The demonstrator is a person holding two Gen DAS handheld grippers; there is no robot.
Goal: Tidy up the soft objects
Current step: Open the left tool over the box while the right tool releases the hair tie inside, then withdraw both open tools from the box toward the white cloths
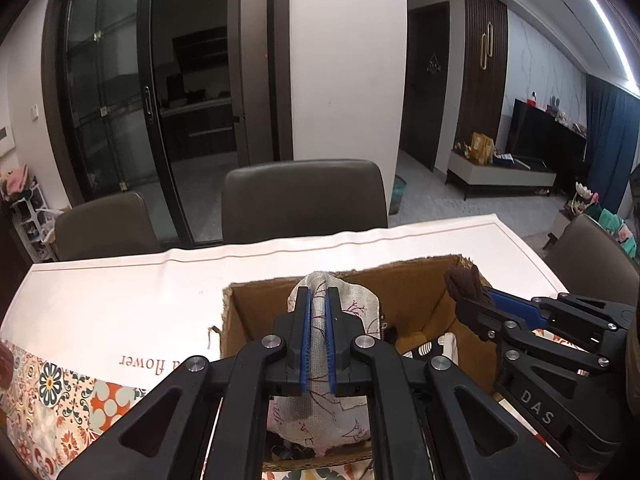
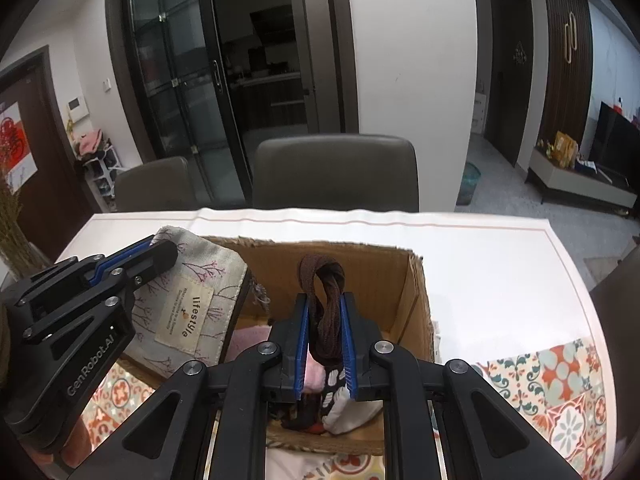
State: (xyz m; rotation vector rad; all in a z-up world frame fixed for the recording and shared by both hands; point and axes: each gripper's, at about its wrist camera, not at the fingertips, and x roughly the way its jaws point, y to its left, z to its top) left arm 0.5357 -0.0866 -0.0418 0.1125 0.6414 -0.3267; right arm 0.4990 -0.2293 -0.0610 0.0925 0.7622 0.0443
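Left gripper: "GenRobot.AI" | right gripper: "DAS" | pouch: "lifestyle"

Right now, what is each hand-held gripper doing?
Left hand-held gripper: closed on the beige printed fabric pouch.
Right hand-held gripper: closed on the brown knitted cloth.

grey chairs behind patterned tablecloth

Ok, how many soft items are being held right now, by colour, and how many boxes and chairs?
Beige floral pouch, in left hand-held gripper: 1
Brown twisted fabric, in right hand-held gripper: 1
Cardboard box: 1
Chairs: 3
Total: 6
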